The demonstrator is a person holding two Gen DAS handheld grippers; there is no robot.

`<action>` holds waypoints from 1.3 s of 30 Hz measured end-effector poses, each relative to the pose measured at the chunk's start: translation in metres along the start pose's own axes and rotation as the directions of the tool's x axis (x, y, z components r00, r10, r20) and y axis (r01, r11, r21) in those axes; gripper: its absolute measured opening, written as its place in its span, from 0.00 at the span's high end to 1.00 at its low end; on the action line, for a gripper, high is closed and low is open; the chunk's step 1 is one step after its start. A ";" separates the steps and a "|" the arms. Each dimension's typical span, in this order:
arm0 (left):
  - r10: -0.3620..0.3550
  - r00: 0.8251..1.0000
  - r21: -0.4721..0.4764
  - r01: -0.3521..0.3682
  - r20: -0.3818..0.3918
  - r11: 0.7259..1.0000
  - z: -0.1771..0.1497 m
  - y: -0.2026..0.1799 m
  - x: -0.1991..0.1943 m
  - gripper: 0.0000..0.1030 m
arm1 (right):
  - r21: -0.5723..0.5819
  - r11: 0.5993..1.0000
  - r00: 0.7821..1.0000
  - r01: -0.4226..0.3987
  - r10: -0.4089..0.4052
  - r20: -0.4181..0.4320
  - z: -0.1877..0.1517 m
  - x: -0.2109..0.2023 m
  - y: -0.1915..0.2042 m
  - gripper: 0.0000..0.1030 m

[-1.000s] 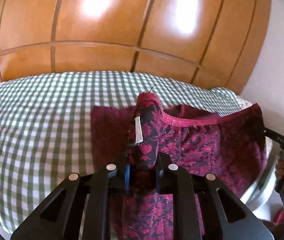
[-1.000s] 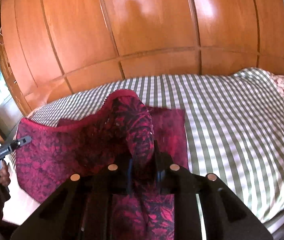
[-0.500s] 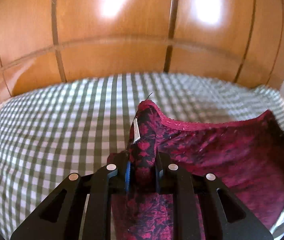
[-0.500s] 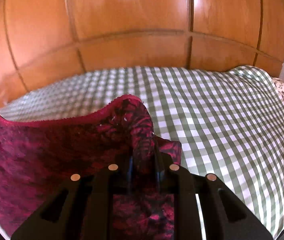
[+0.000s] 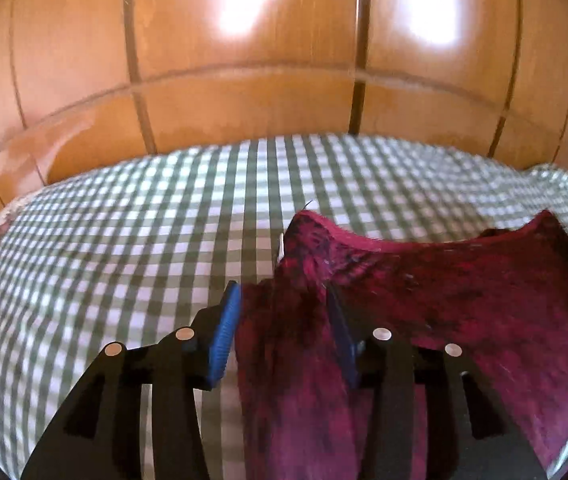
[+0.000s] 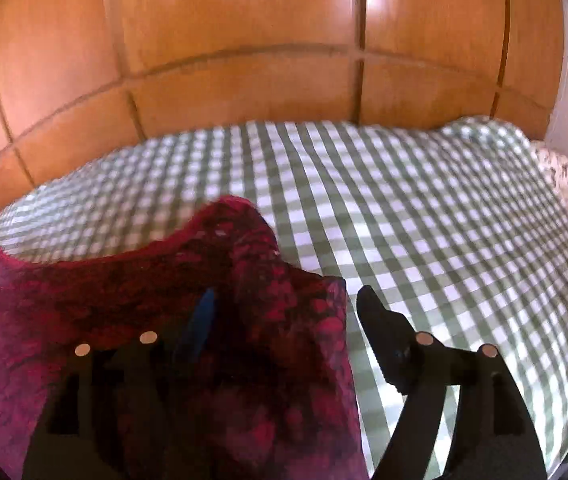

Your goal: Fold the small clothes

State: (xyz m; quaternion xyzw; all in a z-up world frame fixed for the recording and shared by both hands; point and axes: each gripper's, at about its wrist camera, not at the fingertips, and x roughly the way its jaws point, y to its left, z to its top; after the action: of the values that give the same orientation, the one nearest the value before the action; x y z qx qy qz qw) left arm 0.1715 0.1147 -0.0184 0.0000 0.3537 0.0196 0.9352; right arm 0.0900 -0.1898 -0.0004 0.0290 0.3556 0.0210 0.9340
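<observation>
So both grippers just let go of the crimson floral garment, which is spread on the bed's green-and-white checked sheet.

Left wrist view: the left gripper has its jaws parted; they've just been opening. A bunched ridge of the cloth stands between them, peaking toward 12 o'clock, but the blue pad on the 9 o'clock side has a visible gap to the fabric, so it's released, not pinching. The pad on the other side is right up against the cloth and I can't tell if it touches. The rest of the garment fans out toward 3 o'clock, with its brighter trimmed edge running across the top, and a bit of black hardware shows at the far 3 o'clock end.

Right wrist view: the right gripper is spread wider, also just been opening. The finger at 3 o'clock sits clear of the cloth over bare sheet, and the blue-padded one at 9 o'clock sits over the fabric. The corner of the garment humps up between them, loose, and the rest spreads to 9 o'clock.

Behind the bed, at 12 o'clock in both views, is a glossy wooden panelled wardrobe. Frames are slightly blurred.
</observation>
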 end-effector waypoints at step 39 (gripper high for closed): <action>-0.065 0.997 -0.042 0.067 0.052 0.997 -0.085 -0.018 -0.086 0.10 | -0.029 0.975 0.972 -0.221 0.218 -0.089 -0.117 -0.056 -0.002 0.15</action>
State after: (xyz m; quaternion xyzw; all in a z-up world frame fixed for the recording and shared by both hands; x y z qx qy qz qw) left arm 0.0513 0.0927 -0.0257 -0.0315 0.3293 -0.0038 0.9437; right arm -0.0296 -0.1905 -0.0501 0.0492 0.3893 0.1320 0.9103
